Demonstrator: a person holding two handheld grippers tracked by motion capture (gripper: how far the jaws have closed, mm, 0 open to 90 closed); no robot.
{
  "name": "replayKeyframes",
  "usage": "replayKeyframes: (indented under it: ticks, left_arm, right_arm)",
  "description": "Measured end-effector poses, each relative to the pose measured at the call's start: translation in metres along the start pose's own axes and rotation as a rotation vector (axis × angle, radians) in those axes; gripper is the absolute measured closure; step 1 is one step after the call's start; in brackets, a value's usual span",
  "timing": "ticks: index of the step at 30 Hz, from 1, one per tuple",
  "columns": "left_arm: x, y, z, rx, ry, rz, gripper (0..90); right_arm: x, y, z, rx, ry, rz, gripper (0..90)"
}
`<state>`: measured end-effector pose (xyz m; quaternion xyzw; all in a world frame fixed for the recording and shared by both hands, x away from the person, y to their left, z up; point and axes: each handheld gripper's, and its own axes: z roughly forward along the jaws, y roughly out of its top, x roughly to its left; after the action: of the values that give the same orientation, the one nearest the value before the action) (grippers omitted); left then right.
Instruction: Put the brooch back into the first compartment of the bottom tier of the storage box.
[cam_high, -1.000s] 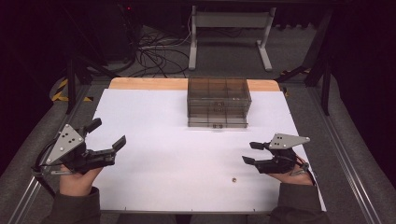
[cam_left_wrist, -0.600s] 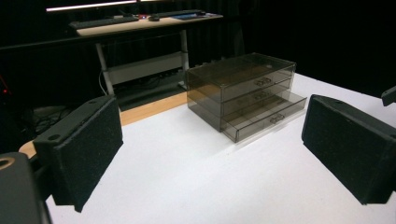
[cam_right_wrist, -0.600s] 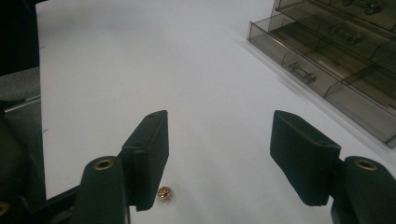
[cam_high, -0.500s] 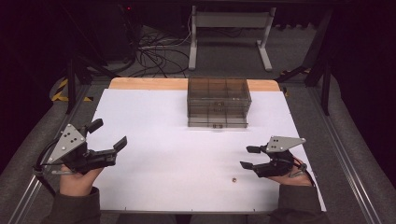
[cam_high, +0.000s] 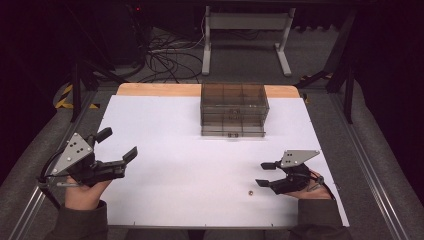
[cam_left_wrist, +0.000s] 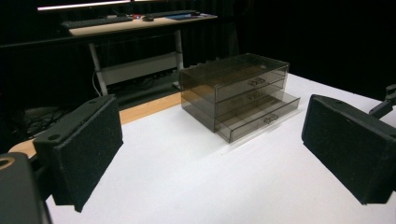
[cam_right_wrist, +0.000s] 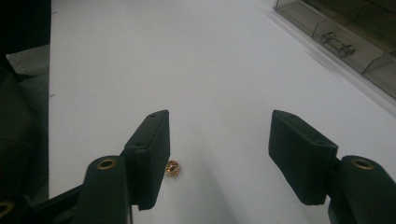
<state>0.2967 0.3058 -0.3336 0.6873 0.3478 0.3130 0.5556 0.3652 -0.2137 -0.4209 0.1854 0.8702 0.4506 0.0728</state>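
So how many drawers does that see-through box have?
3. The clear drawer box stacks them: top drawer and middle drawer shut, bottom drawer pulled out a little.

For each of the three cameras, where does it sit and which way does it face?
High view: above the person's side, facing forward and down on the white table; both hands with left gripper and right gripper show.
Left gripper view: on the left gripper, facing the smoky drawer box; own open jaws show.
Right gripper view: low on the right gripper, facing the small brass piece; own open jaws show.
Shared: all three show the drawer box.
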Motion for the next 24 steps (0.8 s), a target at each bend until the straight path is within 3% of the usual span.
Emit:
replayKeyframes:
  ticks: [5, 11, 24]
  left_arm:
    - [0.0, 0.0, 0.001, 0.001, -0.002, 0.002, 6.0]
    - [-0.001, 0.0, 0.0, 0.002, -0.002, 0.004, 5.9]
    - [-0.001, 0.001, 0.001, 0.007, -0.004, 0.013, 6.0]
  right_arm:
    - [0.001, -0.003, 0.005, 0.018, 0.047, 0.01, 40.1]
    - [0.005, -0.004, 0.012, 0.038, 0.09, -0.014, 43.1]
    - [0.011, -0.007, 0.02, 0.074, 0.117, -0.062, 51.4]
